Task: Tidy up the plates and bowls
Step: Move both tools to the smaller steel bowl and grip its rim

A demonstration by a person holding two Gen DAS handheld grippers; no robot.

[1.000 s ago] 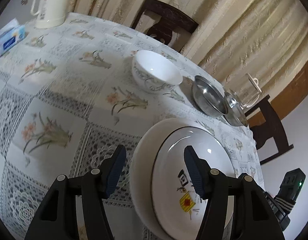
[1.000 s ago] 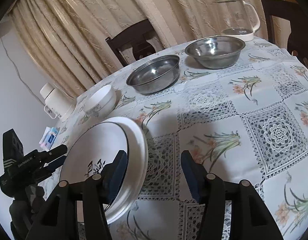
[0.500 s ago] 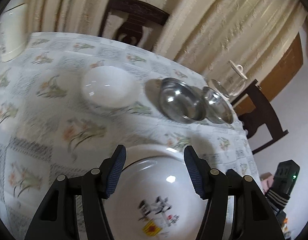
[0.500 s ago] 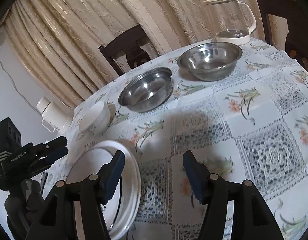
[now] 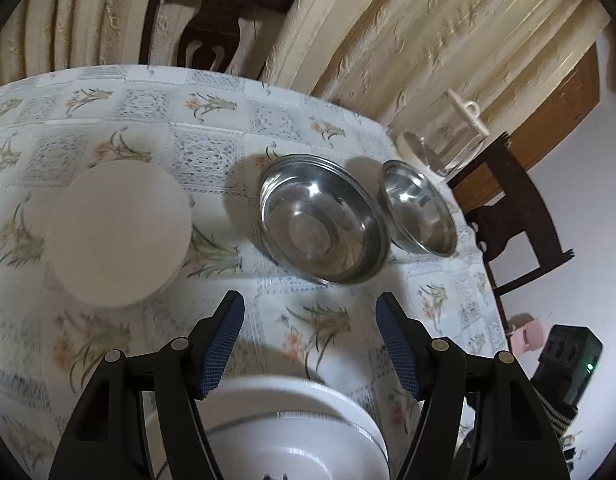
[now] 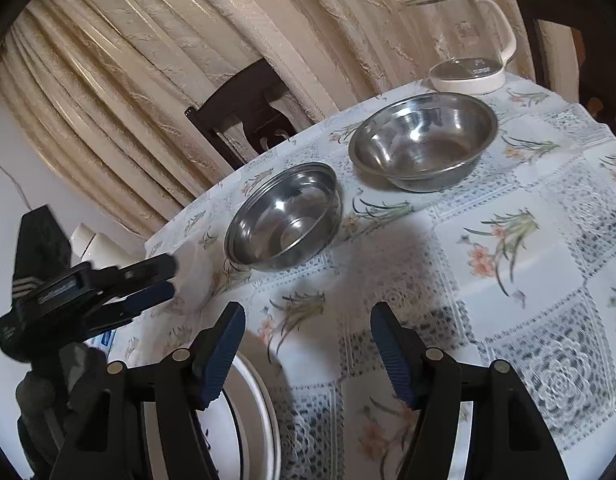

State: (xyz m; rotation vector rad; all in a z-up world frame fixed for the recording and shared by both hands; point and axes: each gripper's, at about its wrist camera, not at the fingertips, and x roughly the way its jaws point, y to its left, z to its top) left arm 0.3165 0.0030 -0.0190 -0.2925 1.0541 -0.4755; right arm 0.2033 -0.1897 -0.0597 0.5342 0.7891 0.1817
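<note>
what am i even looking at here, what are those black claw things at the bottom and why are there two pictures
No robot here: a person holds a two-finger gripper in each hand, and each gripper carries a wide-angle camera looking along its fingers. So one picture comes from the left gripper and one from the right gripper. The black arms with blue pads are the fingers.

Both look at a table under a flowered tablecloth. On it are a white bowl, two steel bowls, a glass kettle and, nearest the cameras, a stack of white plates.

Nothing is held. Both grippers' jaws are opening, with only tablecloth showing between them.
</note>
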